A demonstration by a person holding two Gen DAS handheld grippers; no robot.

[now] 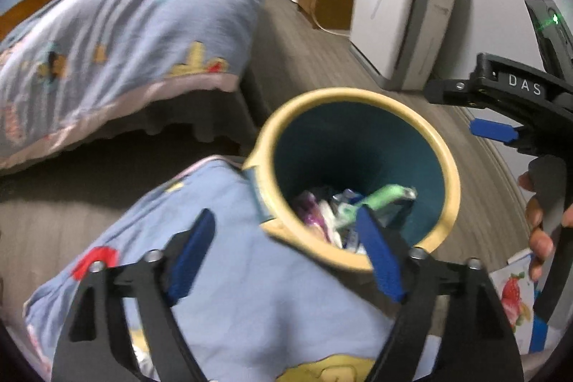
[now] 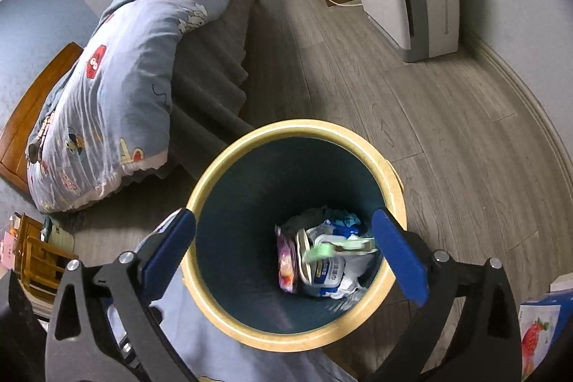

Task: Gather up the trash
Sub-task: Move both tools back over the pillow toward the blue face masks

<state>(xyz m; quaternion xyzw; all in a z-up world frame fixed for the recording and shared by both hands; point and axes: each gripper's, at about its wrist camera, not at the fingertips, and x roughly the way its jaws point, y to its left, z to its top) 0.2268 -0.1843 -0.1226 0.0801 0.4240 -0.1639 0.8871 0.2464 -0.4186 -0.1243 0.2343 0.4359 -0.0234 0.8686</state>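
Right tongs (image 2: 283, 253) spread wide and empty, poised directly over a yellow-rimmed bin (image 2: 200, 199). Left tongs (image 1: 283, 249) likewise parted, gripping nothing, hovering above a blue blanket (image 1: 229, 274) at the bin's edge. Inside the bin: a green wrapper (image 2: 318, 251), blurred, perhaps mid-fall, above a purple packet (image 2: 286, 264) and white-and-blue packaging (image 2: 329, 271). Several pieces apparently collected. Possibly left: a strawberry-printed carton (image 2: 535, 335) beside the bin. Beyond, wooden floor (image 2: 429, 131), bed.

1. "DAS", white letters on the black body of the right gripper (image 1: 496, 127), seen in the left wrist view.
2. Print on the white wrapper (image 2: 331, 274) in the bin (image 2: 392, 199): too small to read.
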